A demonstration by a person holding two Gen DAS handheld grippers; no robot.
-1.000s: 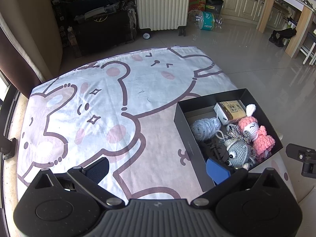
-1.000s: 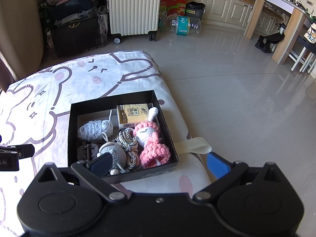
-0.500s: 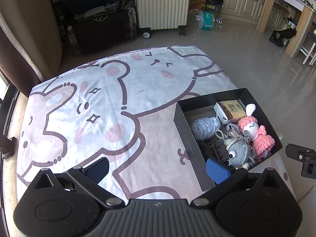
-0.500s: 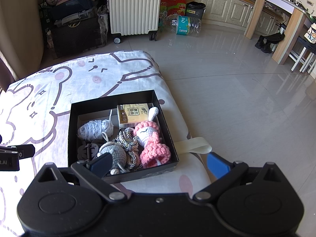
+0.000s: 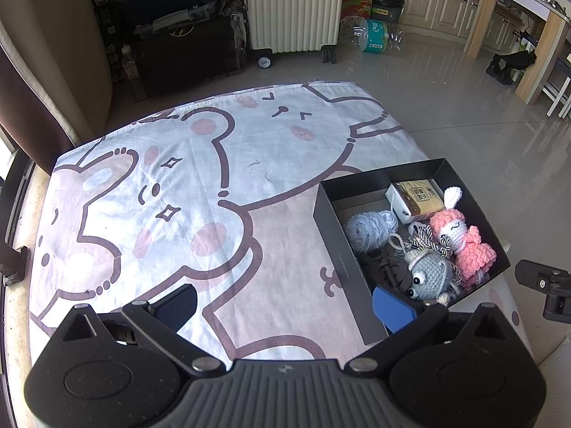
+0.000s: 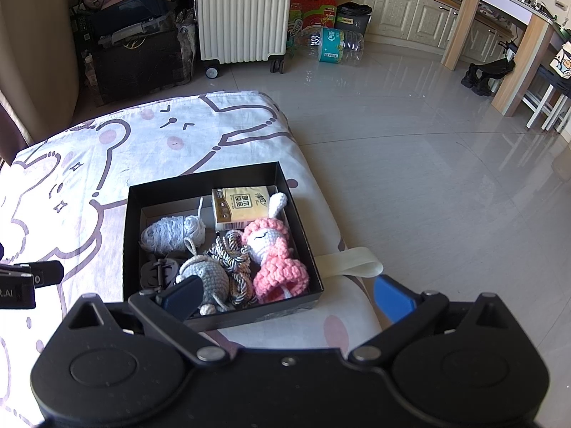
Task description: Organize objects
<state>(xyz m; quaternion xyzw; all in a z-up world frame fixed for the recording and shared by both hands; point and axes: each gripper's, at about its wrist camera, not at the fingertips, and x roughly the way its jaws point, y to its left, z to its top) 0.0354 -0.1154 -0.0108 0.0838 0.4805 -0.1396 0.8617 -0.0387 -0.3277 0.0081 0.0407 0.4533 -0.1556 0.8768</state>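
Note:
A black box [image 5: 335, 235] [image 6: 132, 235] sits at the right edge of a cartoon-print cloth [image 5: 200, 185] [image 6: 89, 164]. Inside it lie a pink crochet bunny [image 5: 460, 239] [image 6: 274, 256], a grey crochet toy [image 5: 428, 274] [image 6: 207, 274], a ball of pale yarn [image 5: 371, 228] [image 6: 171, 232], a yellow tissue pack [image 5: 417, 196] [image 6: 242, 203], a braided cord [image 6: 232, 253] and a dark clip [image 6: 157, 271]. My left gripper [image 5: 285, 305] hovers open over the cloth beside the box's near left corner. My right gripper [image 6: 285, 294] hovers open over the box's near edge. Both hold nothing.
The cloth's right edge drops to a glossy tiled floor [image 6: 428, 178]. A white strap [image 6: 349, 265] hangs at that edge. A white suitcase [image 6: 242, 14], dark luggage [image 6: 139, 53], a water bottle [image 6: 335, 44] and a wooden table [image 6: 517, 35] stand farther off.

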